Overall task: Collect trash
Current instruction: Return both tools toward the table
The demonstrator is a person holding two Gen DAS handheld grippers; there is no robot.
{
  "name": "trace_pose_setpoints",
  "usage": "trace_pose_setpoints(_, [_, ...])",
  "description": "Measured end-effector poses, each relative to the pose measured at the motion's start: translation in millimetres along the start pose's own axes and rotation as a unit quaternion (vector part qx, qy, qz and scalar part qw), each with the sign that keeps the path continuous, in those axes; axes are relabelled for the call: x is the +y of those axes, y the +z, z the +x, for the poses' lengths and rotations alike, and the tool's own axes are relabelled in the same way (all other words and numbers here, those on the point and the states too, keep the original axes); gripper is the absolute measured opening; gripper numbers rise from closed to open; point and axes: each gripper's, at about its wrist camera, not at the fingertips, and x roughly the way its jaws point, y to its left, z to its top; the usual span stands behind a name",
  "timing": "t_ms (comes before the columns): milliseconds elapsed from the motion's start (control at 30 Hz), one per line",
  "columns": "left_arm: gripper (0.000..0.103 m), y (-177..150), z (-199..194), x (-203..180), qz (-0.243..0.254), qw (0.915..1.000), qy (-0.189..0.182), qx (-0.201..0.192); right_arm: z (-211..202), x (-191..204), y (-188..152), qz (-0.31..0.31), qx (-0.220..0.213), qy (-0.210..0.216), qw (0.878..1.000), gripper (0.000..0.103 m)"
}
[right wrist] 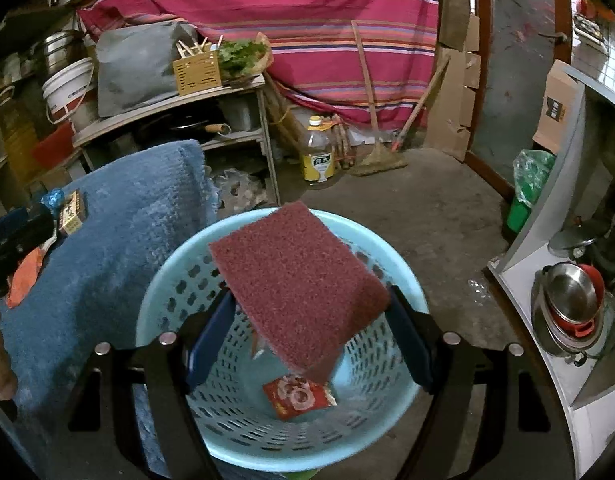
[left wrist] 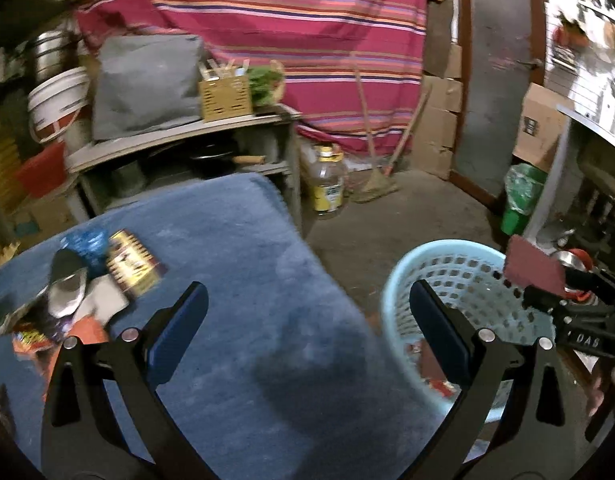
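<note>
From your left wrist, the left gripper (left wrist: pixel 307 320) gapes wide and empty; the trash pile (left wrist: pixel 79 292) sits at ten o'clock on the blue fuzzy cloth (left wrist: pixel 247 280). From your right wrist, the right gripper (right wrist: pixel 309 336) clamps a maroon rectangular scouring pad (right wrist: pixel 299 288) over the pale-blue perforated plastic basket (right wrist: pixel 167 292): the drop step, I judge, so release it next.

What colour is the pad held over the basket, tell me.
Dark maroon red, a rough scouring pad. It shows best in the right wrist view, above the light blue basket.

Striped cloth (right wrist: pixel 267 0) hangs behind shelves (right wrist: pixel 167 108) on concrete floor (right wrist: pixel 427 200).
</note>
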Motion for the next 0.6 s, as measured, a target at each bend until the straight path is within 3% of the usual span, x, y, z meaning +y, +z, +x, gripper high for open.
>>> trace_pose_setpoints(200, [0.097,-11,-15,41,-0.027,0.9993,0.026,-0.001,-1,15,7,-0.008,-0.014,-0.004,1.0,0.077])
trace_pose_setpoints(300, [0.097,-16,-21,60,-0.041,0.9985,0.037,-0.001,0,20,9,-0.007,-0.019,-0.014,1.0,0.088])
trace_pose_setpoints(600, [0.097,-36,-44,108,-0.06,0.9953,0.076,-0.006,-5,43,1,-0.007,-0.016,-0.006,1.0,0.089])
